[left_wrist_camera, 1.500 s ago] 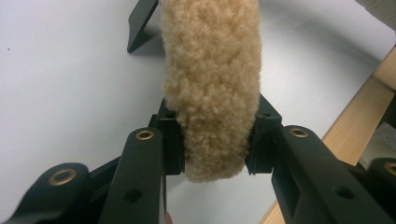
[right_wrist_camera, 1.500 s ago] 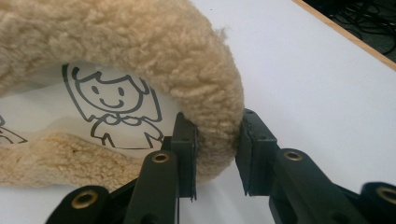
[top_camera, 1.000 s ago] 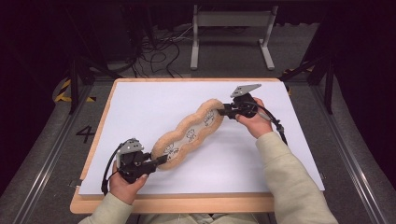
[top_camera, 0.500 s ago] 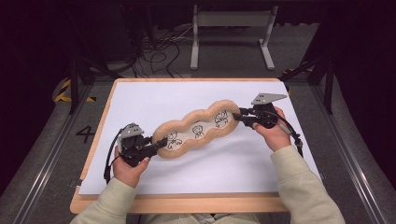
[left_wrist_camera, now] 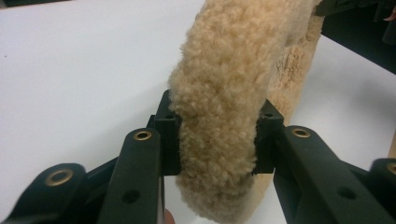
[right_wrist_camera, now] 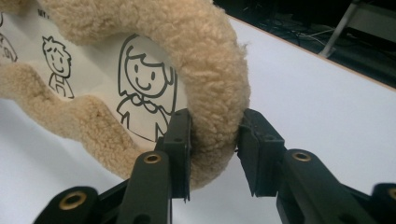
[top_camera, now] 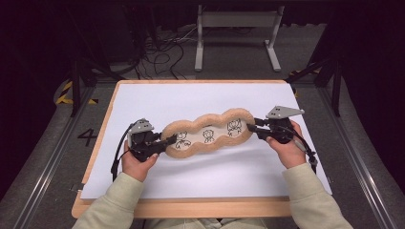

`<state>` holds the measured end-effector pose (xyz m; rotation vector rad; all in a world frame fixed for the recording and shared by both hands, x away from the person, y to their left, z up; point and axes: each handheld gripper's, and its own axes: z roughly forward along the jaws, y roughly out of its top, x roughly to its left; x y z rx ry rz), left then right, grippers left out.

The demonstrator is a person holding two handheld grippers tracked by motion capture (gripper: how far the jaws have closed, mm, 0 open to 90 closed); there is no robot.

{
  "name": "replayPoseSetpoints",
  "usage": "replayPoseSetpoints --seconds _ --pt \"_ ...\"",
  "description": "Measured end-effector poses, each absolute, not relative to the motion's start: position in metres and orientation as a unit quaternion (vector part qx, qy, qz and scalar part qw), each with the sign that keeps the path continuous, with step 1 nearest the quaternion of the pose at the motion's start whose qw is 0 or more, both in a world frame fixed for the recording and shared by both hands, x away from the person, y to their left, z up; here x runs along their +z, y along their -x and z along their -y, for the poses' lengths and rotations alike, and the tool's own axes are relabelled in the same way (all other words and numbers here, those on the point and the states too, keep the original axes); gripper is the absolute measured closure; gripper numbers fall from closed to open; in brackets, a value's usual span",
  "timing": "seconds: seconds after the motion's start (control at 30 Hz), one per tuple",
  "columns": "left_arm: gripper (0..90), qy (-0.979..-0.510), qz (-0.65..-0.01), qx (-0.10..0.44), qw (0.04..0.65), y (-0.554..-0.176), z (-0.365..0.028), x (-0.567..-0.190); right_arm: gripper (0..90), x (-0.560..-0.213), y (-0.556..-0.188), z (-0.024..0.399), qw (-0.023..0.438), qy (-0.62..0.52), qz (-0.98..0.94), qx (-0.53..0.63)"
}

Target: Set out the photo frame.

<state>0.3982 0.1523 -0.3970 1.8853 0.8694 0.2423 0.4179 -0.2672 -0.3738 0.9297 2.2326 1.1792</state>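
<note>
Mid-desk (top_camera: 143,102), a fleecy lobed mat (top_camera: 206,135) hangs stretched between the left gripper (top_camera: 165,142) and right gripper (top_camera: 254,127), each with jaws pinched on an end rim, probably to lay it flat.

One camera is looking down from high above the white table (top_camera: 143,102) from the person's side, while two small cameras are riding very close behind each gripper's black jaws, and all three are seeing the same fluffy tan pillow (top_camera: 196,125) (left_wrist_camera: 229,84) (right_wrist_camera: 205,60).
</note>
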Motion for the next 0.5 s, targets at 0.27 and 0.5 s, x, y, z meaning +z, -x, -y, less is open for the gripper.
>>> replayPoseSetpoints --seconds 0.27,0.5 --pt "59.9 -0.788 -0.351 0.093 0.497 -0.413 -0.148 -0.404 67.0 -0.386 -0.4 0.275 0.217 -0.346 -0.808 0.426" --pt "62.7 -0.795 -0.329 0.099 0.501 -0.415 -0.14 -0.408 85.5 -0.389 -0.386 0.271 0.151 -0.321 -0.792 0.496"
